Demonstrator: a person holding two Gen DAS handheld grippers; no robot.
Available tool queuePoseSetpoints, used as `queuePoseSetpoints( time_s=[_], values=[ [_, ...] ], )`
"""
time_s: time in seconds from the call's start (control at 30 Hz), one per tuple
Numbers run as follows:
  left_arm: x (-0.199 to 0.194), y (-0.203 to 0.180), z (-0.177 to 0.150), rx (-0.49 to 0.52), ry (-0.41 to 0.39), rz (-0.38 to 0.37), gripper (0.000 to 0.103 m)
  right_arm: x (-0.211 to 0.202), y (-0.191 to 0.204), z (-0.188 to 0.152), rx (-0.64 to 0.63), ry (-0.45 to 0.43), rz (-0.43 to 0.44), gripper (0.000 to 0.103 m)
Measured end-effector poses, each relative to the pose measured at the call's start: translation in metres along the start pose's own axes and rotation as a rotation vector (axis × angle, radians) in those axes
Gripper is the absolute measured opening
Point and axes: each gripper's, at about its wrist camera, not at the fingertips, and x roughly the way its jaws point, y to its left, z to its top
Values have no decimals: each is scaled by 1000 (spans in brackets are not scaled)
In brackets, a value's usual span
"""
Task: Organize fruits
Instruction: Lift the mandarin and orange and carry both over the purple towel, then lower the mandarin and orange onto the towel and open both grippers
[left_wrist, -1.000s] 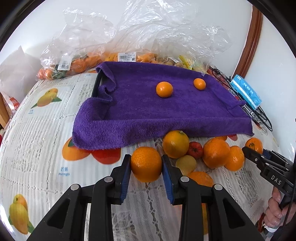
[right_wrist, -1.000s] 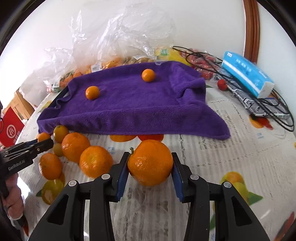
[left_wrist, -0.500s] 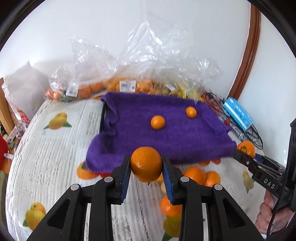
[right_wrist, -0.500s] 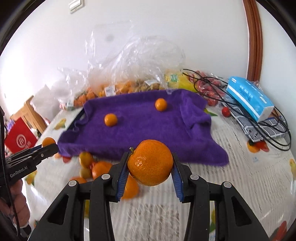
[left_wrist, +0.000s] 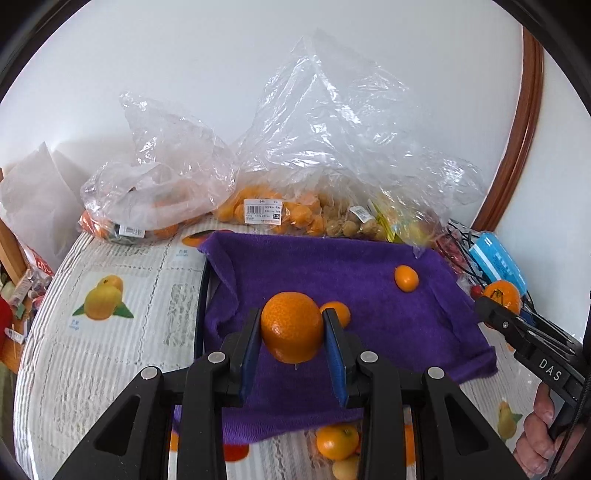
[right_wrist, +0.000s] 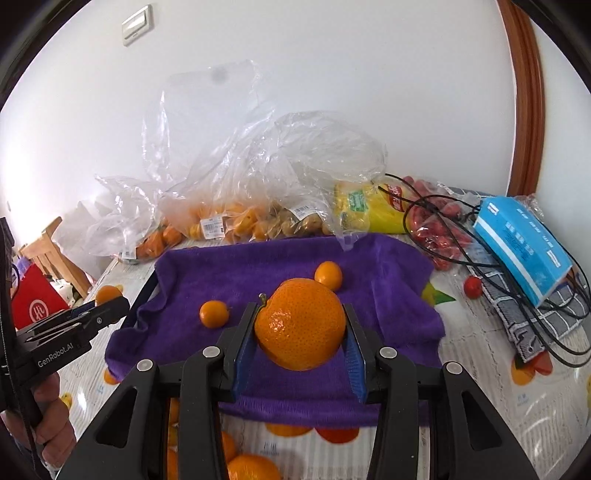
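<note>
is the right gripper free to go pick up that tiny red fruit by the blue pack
Probably not yet. The right gripper is shut on a large orange, so its jaws are occupied. The path itself looks open: the small red fruit sits on bare tablecloth, though black cables run close by.

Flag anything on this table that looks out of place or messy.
A lone cherry tomato lies loose on the tablecloth beside the tangled black cables, away from its bag. The purple towel sits rumpled, with its left edge bunched up.
</note>
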Motion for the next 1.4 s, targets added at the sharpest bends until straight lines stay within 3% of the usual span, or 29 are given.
queuePoseSetpoints(
  time_s=[0.2,0.67,1.4],
  values=[
    [15,8,-5,-17,-20,13,31,20,-5,-11,4,10,5,43],
    [42,16,-21,-29,55,26,31,39,-22,-20,26,52,-30,43],
    [52,7,-28,-16,101,13,31,59,-14,-30,-6,126,-36,43]
  ],
)
